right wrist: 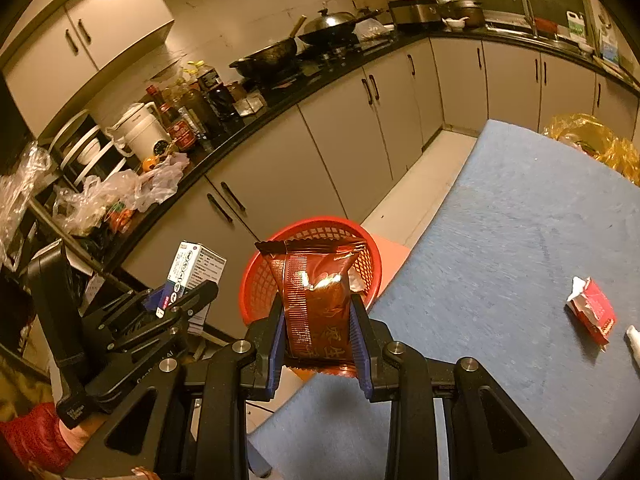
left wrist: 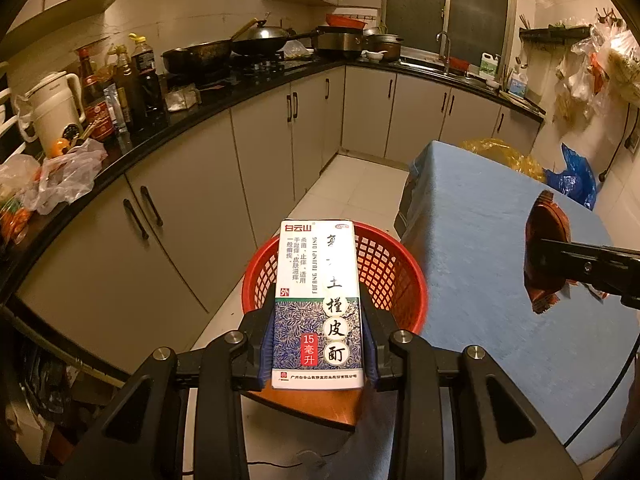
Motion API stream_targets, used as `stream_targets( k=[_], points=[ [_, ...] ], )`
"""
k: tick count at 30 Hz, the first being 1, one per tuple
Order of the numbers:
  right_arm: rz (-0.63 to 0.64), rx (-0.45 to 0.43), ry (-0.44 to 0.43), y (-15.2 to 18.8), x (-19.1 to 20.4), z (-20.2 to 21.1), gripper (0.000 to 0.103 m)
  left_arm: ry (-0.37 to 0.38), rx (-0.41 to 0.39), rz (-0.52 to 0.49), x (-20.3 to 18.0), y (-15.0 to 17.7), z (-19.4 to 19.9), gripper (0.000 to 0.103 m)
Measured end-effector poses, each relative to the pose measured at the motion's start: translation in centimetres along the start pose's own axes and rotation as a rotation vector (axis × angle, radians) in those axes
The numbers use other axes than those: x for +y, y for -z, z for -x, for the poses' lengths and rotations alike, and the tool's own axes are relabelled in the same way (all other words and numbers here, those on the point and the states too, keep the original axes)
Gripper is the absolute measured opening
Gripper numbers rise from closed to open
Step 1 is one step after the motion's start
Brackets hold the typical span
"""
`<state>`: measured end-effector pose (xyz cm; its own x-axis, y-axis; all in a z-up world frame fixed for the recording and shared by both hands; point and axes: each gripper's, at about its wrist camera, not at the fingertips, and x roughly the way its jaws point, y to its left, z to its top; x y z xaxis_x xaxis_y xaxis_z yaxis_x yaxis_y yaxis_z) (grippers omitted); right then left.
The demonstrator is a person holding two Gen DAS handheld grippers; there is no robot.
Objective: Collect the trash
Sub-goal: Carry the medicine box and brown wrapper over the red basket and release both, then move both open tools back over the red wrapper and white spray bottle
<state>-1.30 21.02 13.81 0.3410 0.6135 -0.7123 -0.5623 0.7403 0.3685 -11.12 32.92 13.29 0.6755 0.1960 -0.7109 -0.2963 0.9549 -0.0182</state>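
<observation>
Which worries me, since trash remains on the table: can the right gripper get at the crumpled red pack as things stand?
Probably not yet. The right gripper is shut on a brown snack packet, so its jaws are full. The red pack lies unobstructed on the blue table; dropping the packet into the red basket first would free it.

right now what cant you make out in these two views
- Inside of the red basket: in the left wrist view the medicine box covers it, in the right wrist view the brown snack packet does.
- White object on the blue table: cut off by the right wrist view's edge.
- Crumpled red pack: print too small to read.
- Labels on the counter bottles: too small and dim.
</observation>
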Motion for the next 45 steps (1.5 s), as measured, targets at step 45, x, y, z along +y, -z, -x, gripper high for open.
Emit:
stream_targets(
  k=[45],
  points=[
    [-0.201, 0.002, 0.057, -2.9, -2.8, -4.5, 0.048, 0.156, 0.049, -0.047, 1.7, -3.3, -7.0, 0.056]
  ],
)
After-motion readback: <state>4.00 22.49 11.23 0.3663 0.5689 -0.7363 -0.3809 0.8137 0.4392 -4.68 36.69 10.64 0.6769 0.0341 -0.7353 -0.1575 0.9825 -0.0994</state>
